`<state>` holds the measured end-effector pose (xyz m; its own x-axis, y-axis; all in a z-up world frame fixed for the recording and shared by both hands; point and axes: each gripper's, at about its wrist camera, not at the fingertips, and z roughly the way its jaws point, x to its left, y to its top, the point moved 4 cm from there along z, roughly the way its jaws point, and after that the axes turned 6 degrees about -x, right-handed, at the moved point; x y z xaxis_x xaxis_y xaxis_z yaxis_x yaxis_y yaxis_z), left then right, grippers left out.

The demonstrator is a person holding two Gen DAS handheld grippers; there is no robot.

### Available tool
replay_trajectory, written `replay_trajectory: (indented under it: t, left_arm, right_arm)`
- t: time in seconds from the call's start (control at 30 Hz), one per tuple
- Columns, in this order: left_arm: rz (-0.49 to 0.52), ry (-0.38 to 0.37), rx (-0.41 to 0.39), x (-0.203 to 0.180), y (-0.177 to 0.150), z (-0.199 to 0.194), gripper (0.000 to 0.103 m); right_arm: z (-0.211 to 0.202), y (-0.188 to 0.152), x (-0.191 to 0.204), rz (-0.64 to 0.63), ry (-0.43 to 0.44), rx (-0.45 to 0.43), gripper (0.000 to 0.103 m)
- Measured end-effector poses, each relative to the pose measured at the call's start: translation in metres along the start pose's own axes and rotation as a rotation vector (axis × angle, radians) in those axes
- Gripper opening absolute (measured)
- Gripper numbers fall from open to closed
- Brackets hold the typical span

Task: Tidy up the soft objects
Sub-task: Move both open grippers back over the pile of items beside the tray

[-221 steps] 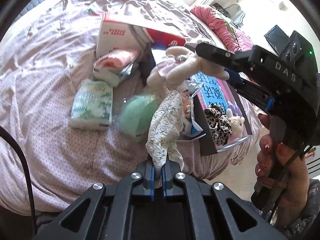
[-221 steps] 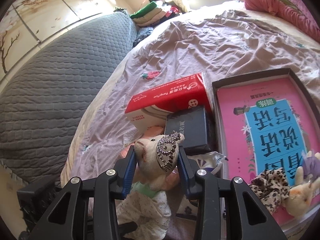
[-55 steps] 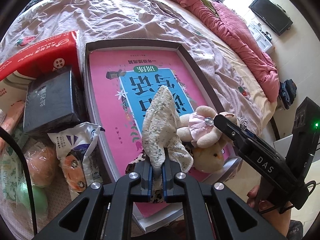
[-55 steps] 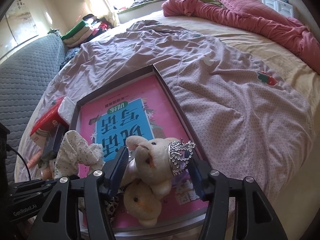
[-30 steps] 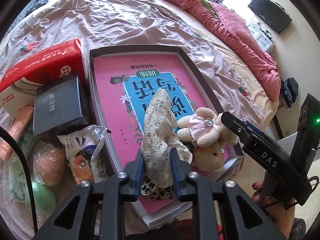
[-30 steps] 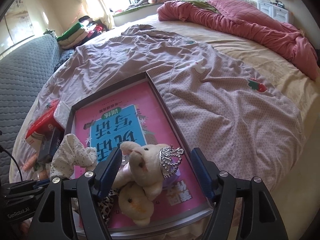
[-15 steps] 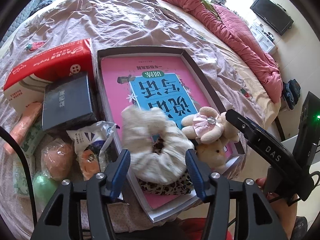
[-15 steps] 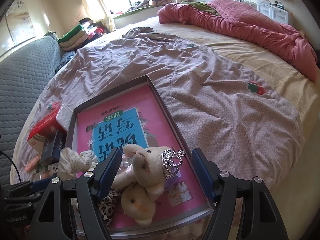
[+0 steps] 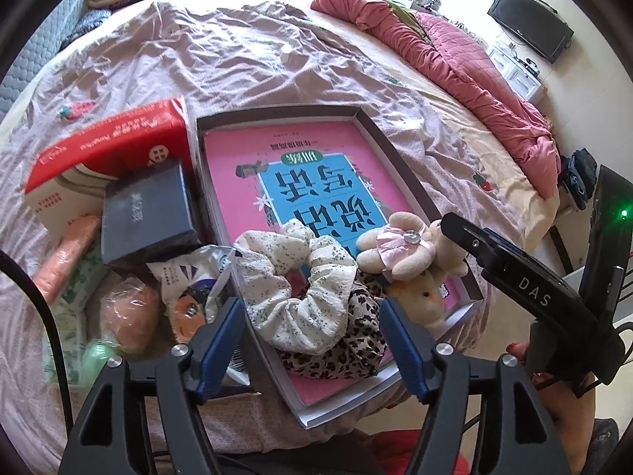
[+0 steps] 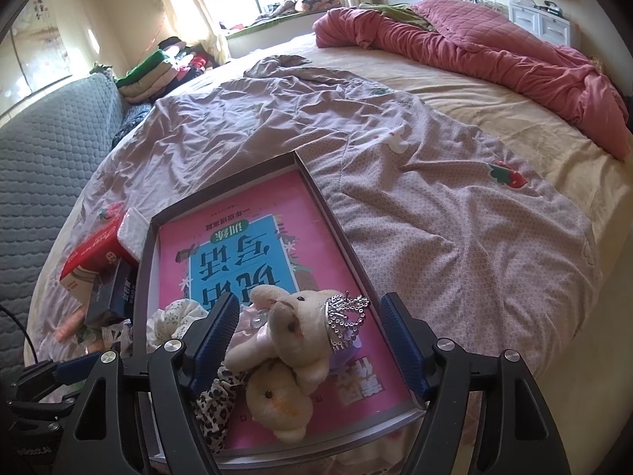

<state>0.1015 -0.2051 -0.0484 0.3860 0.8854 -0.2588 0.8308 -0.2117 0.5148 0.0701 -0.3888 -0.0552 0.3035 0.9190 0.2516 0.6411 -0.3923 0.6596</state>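
Very soft and light, the floral scrunchie (image 9: 300, 285): squashy all over, easy to pinch anywhere on its puffy ring, not breakable, a bit floppy when lifted. Lies in the near corner of the box lid (image 9: 411, 182), on top of a leopard scrunchie (image 9: 348, 348) and over the pink book cover (image 9: 237, 174). Beside it, touching, a crowned plush bunny (image 10: 300, 328) resting on a yellow plush toy (image 10: 277, 399), both soft, light and squeezable; best to grab round the fat body, not the sparkly crown (image 10: 346, 322), probably the one hard, snaggy bit.

Left gripper (image 9: 312, 340) tipped steeply down over the lid's near corner, jaws opening wide, blue pads (image 9: 221, 336) clear on both sides of the floral scrunchie, nothing held. Right gripper (image 10: 308, 342) also tilted down, jaws opening a little more, bunny lying loose between them, pads not pressing on it. A hand (image 9: 554, 392) around the right gripper's handle.

More soft packs and a red tissue box (image 9: 110, 150) in a pile left of the lid, on the purple bed sheet (image 10: 435, 206).
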Motion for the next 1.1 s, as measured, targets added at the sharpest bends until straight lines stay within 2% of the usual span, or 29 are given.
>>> replay_trajectory:
  t: [0.33,0.63,1.1]
  left_arm:
    - [0.025,0.077,-0.032,0.004,0.002,-0.021,0.075]
    - [0.024,0.114,-0.033,0.013,0.003,-0.039,0.076]
    - [-0.013,0.152,-0.083,0.037,0.006,-0.074,0.076]
  right_arm:
    - [-0.012,0.004,0.011,-0.004,0.017,-0.018,0.077]
    - [-0.026,0.009,0.025,0.003,0.062,-0.029,0.077]
    - [-0.049,0.019,0.052,-0.007,0.137,-0.048,0.077]
